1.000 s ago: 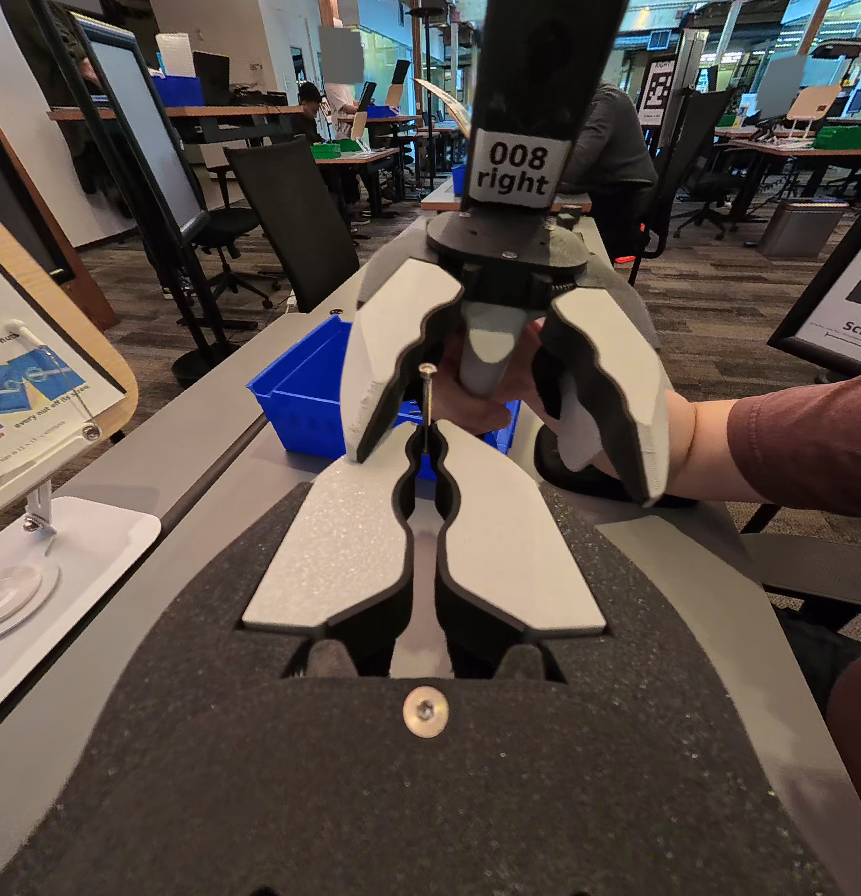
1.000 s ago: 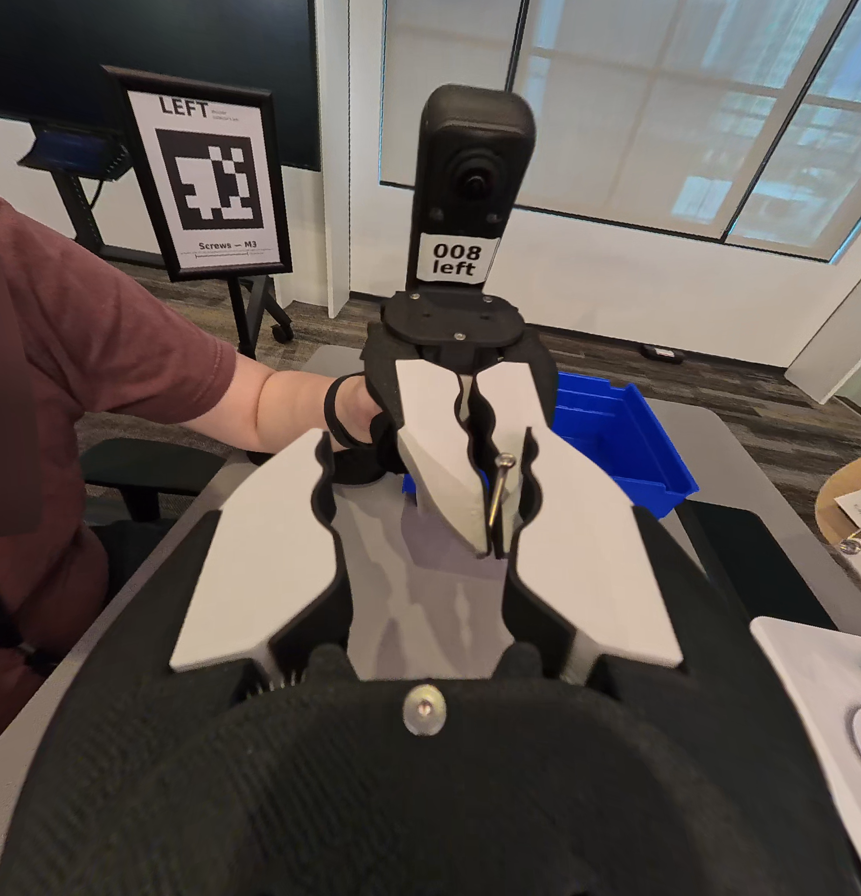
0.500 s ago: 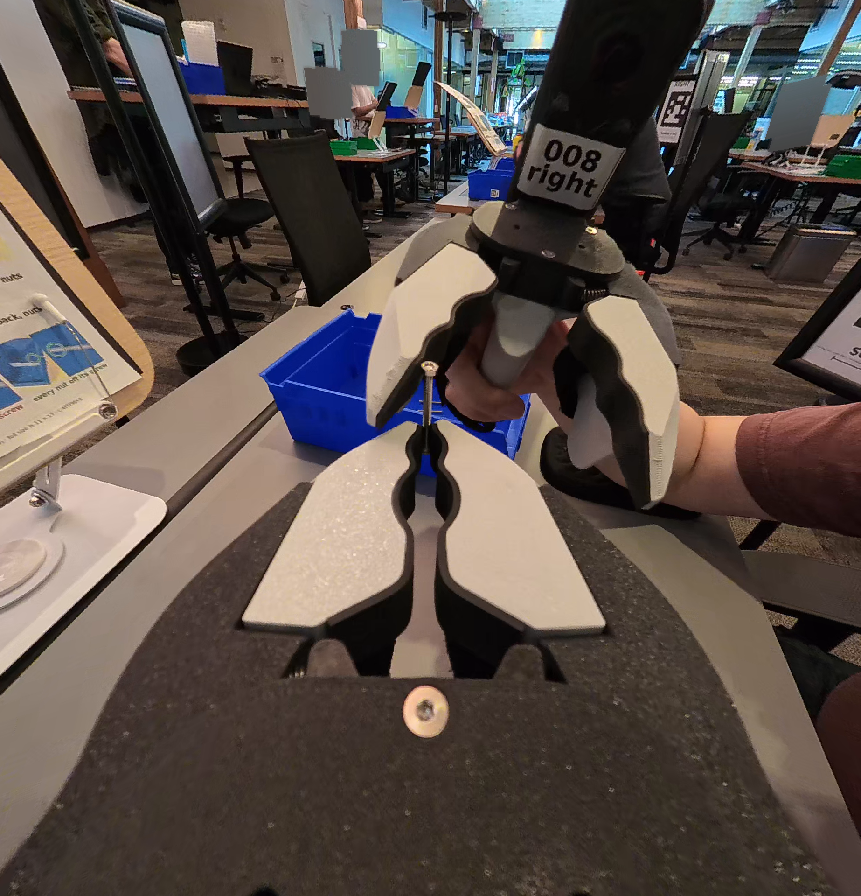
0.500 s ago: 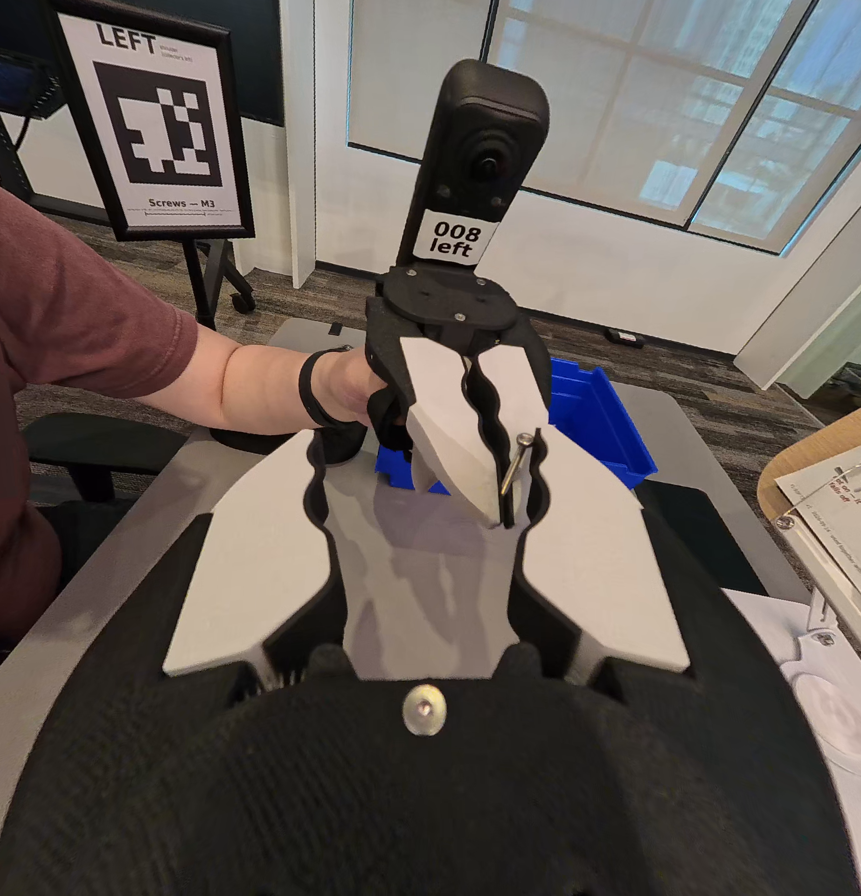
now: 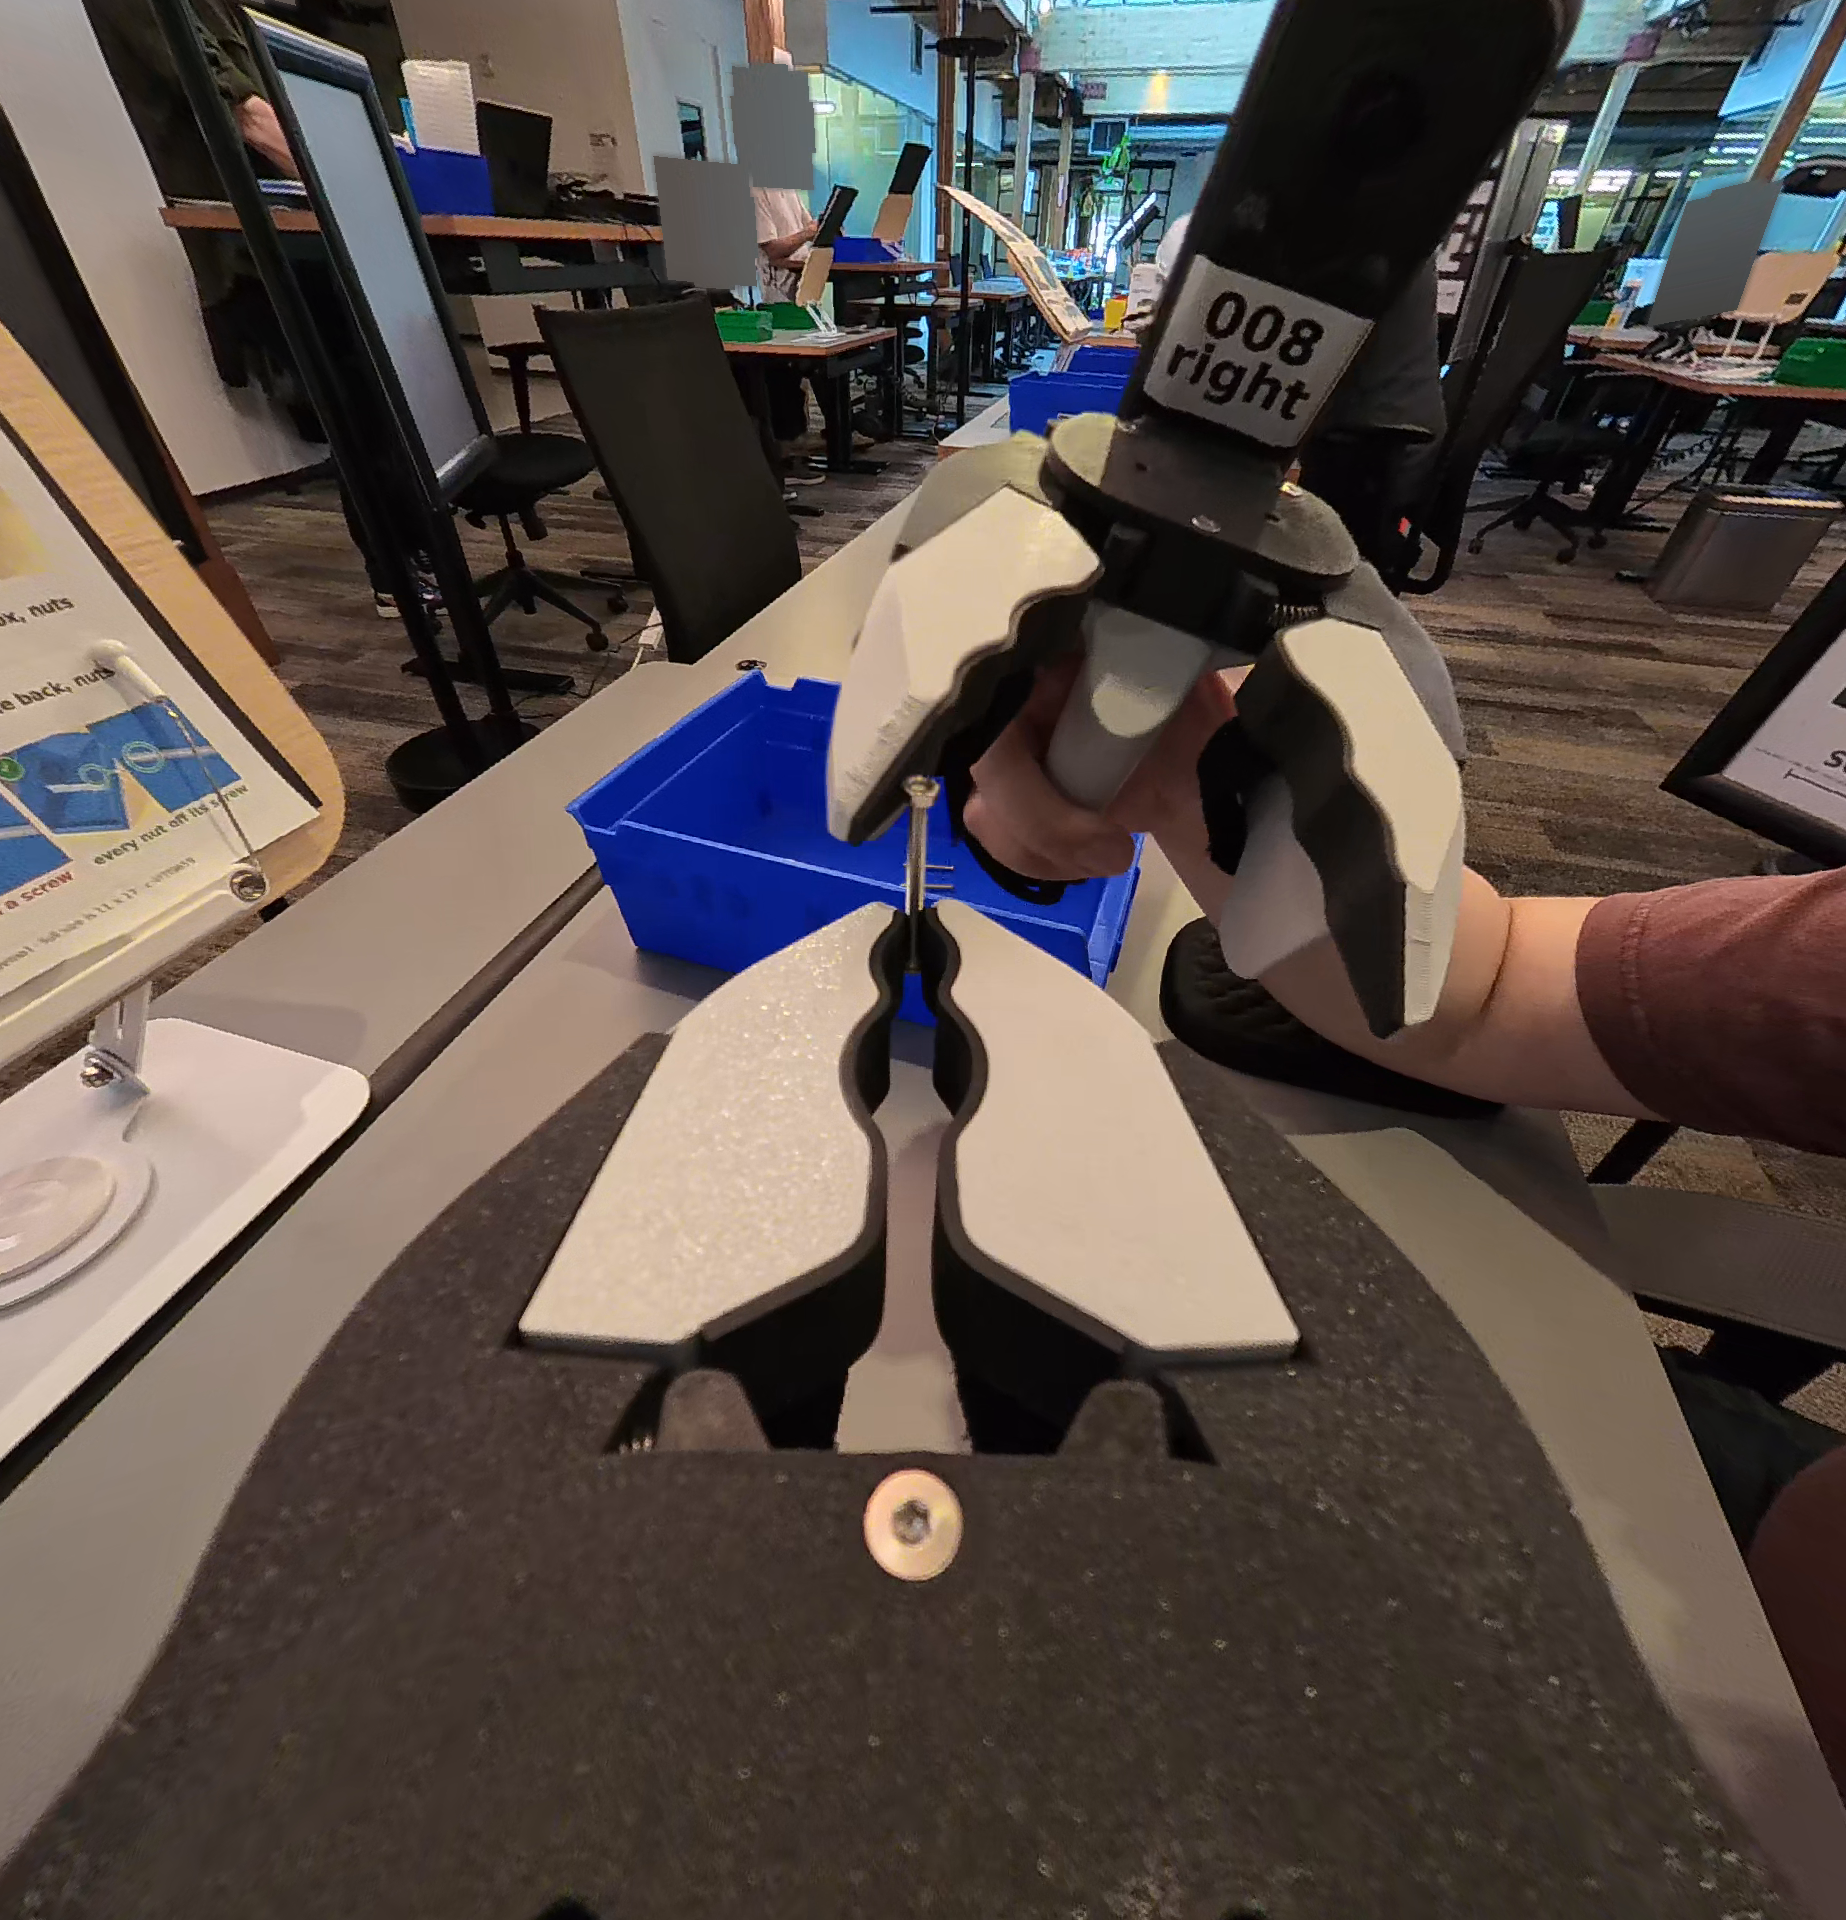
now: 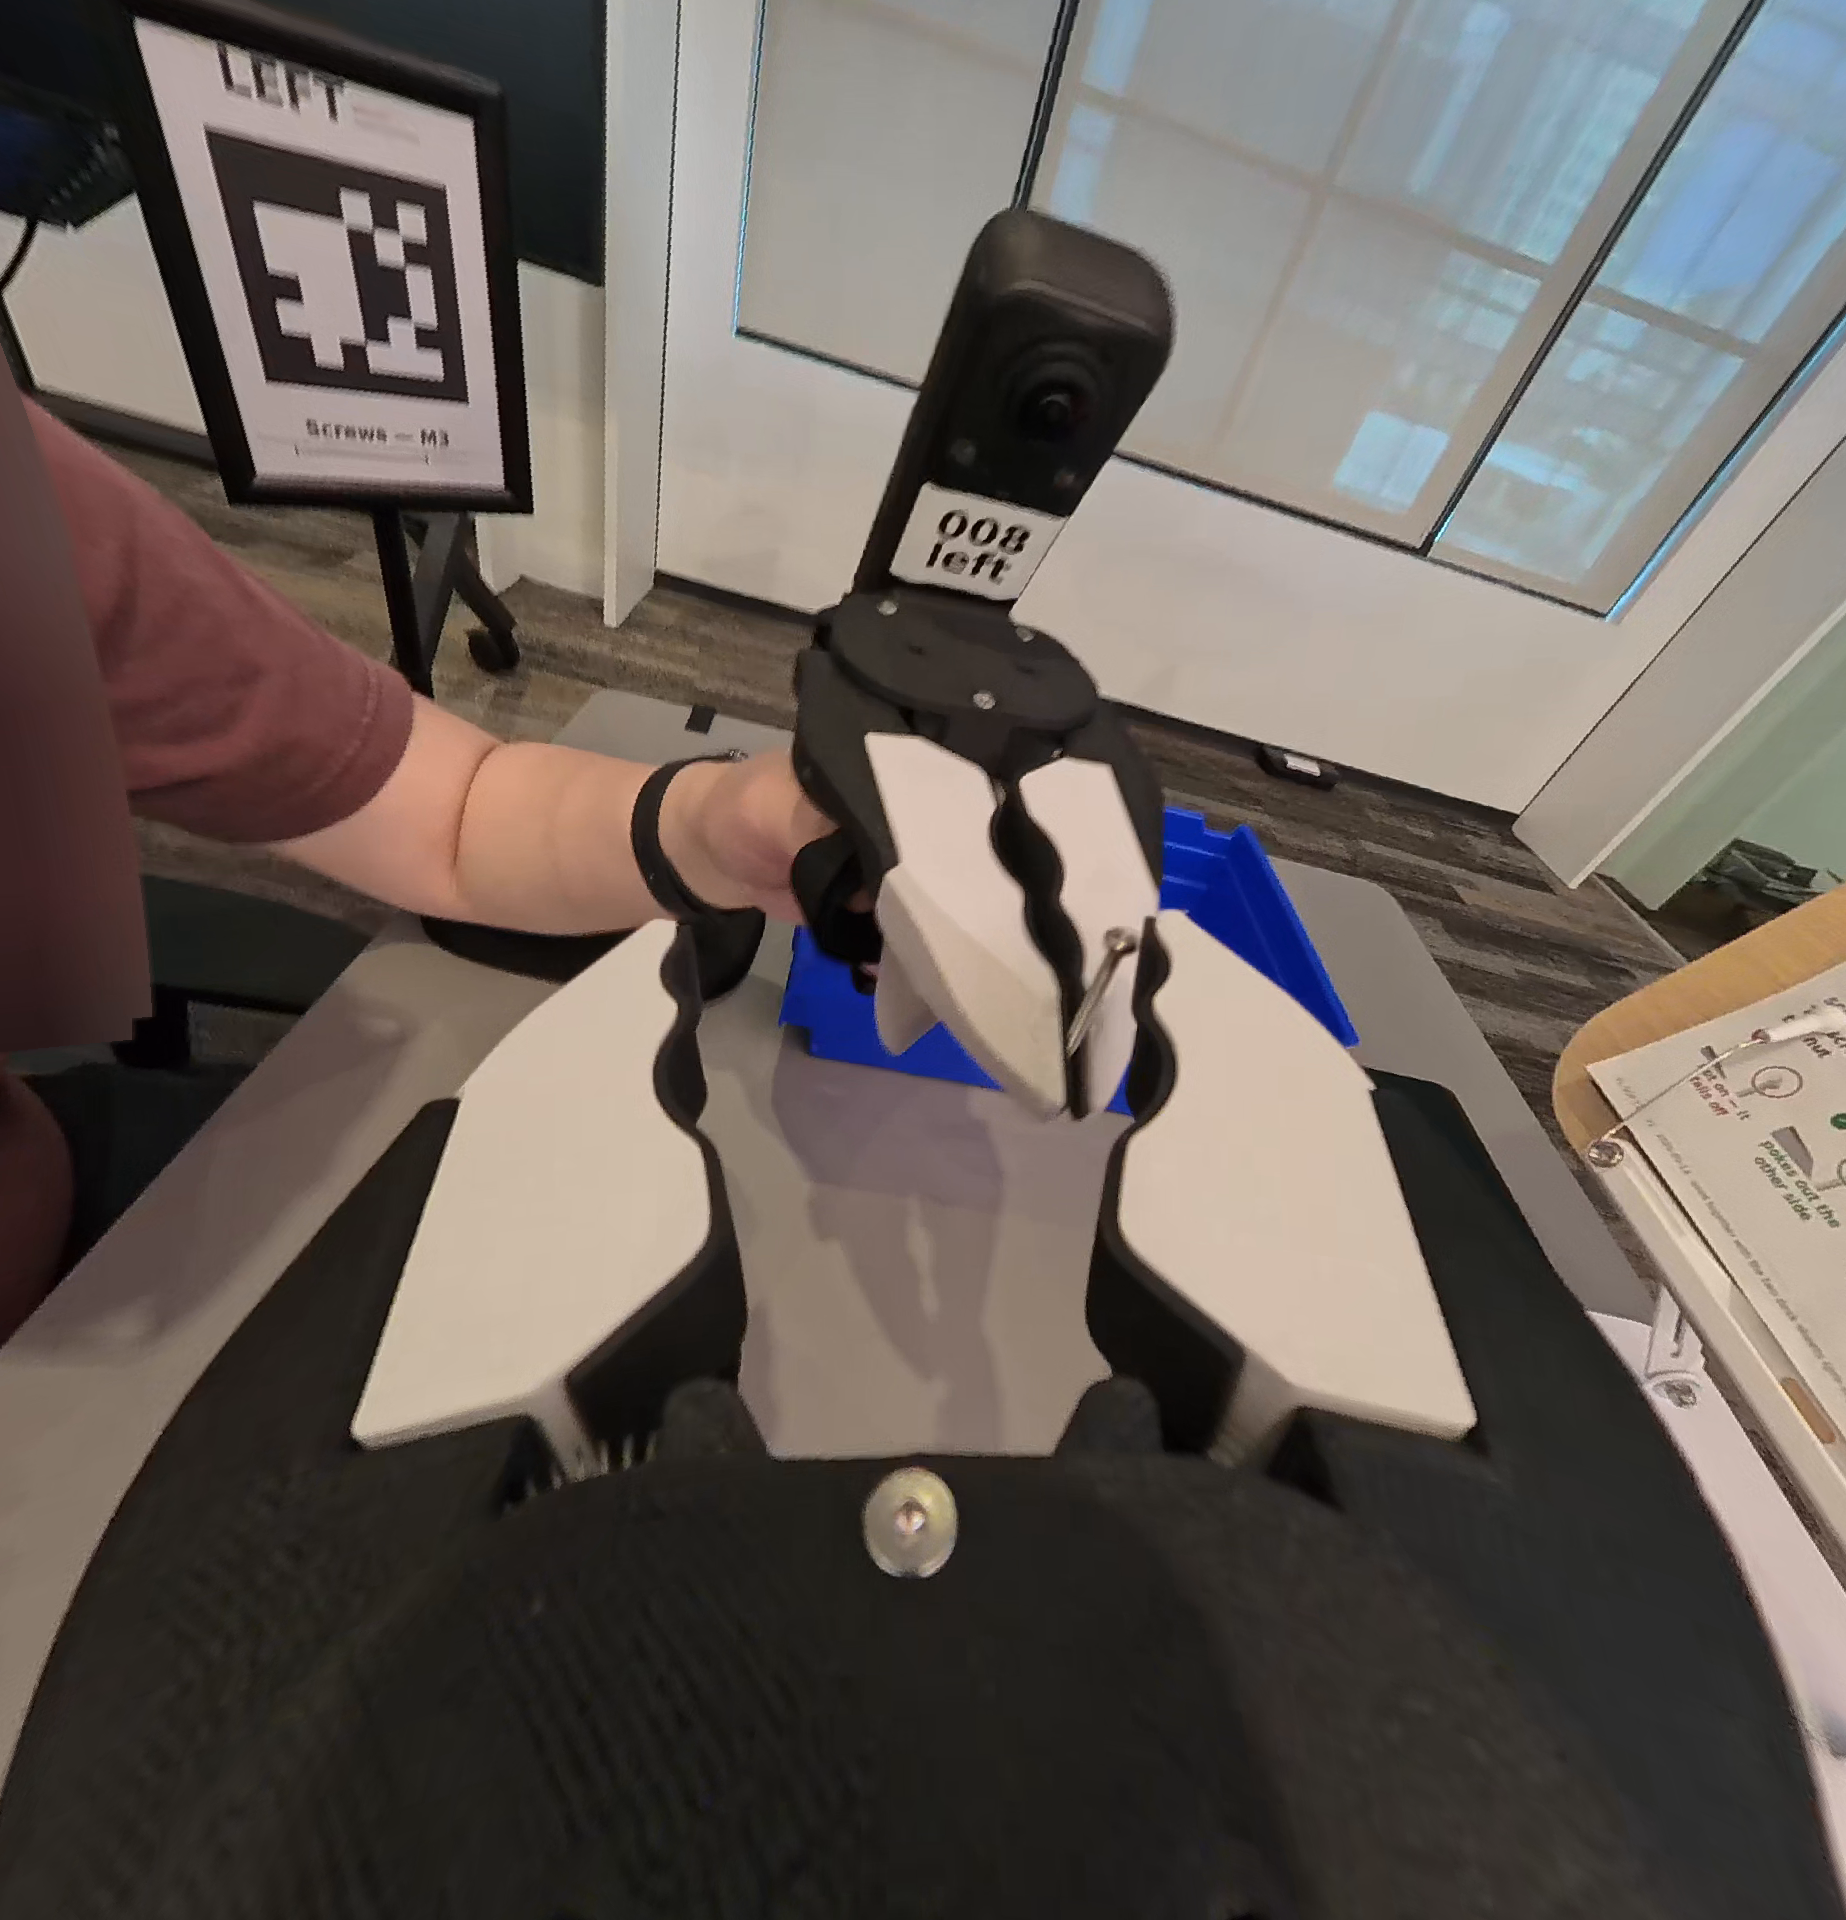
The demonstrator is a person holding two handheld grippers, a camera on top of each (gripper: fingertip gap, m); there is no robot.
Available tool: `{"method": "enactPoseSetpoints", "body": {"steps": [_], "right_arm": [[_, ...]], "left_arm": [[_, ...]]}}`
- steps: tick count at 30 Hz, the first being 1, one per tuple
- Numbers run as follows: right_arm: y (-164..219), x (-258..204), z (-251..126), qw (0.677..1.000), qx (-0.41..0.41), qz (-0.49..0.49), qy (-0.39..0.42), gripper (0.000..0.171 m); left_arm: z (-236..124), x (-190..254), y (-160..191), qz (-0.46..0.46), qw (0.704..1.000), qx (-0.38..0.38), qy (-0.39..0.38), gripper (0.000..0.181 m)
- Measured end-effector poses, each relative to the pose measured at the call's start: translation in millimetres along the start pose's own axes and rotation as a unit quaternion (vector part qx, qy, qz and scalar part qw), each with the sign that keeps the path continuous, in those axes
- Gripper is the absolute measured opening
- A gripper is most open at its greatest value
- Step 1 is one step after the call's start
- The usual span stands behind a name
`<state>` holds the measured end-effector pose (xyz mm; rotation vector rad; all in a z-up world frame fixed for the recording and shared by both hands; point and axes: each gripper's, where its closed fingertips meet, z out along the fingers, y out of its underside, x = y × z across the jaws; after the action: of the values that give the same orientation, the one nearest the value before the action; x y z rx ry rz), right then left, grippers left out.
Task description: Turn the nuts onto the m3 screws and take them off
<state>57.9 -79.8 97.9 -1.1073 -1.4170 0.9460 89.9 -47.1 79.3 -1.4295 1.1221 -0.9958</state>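
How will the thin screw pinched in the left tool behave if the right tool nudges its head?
The screw looks like stiff metal, so it probably won't bend. Only its lower end sits in the left tool, so it may pivot. It is thin and smooth, so it could slip.

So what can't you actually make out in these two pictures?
- Nut: none discernible on the screw in either view; too small.
- Blue bin contents: left wrist view, near wall hides the floor; right wrist view, left gripper covers it.
- Screw tip: buried between the left gripper's fingers.
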Motion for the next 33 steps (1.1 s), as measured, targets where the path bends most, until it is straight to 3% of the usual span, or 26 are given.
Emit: {"method": "enactPoseSetpoints", "body": {"steps": [8,11,16,33], "right_arm": [[-2,7,-6,1.0,-0.003,-0.007,0.021,0.078],[-7,15,-9,0.999,0.018,-0.008,0.044,0.07],[-10,23,-17,0.998,0.032,0.001,0.059,0.025],[-3,23,-16,0.997,0.037,0.068,0.016,0.006]], "left_arm": [[-3,-4,-1,-0.01,1.0,0.003,-0.002,0.002],[0,3,0,-0.003,1.0,-0.002,0.011,0.002],[2,9,1,0.009,1.0,-0.009,0.013,0.002],[6,16,4,0.018,0.999,-0.024,0.023,0.002]]}}
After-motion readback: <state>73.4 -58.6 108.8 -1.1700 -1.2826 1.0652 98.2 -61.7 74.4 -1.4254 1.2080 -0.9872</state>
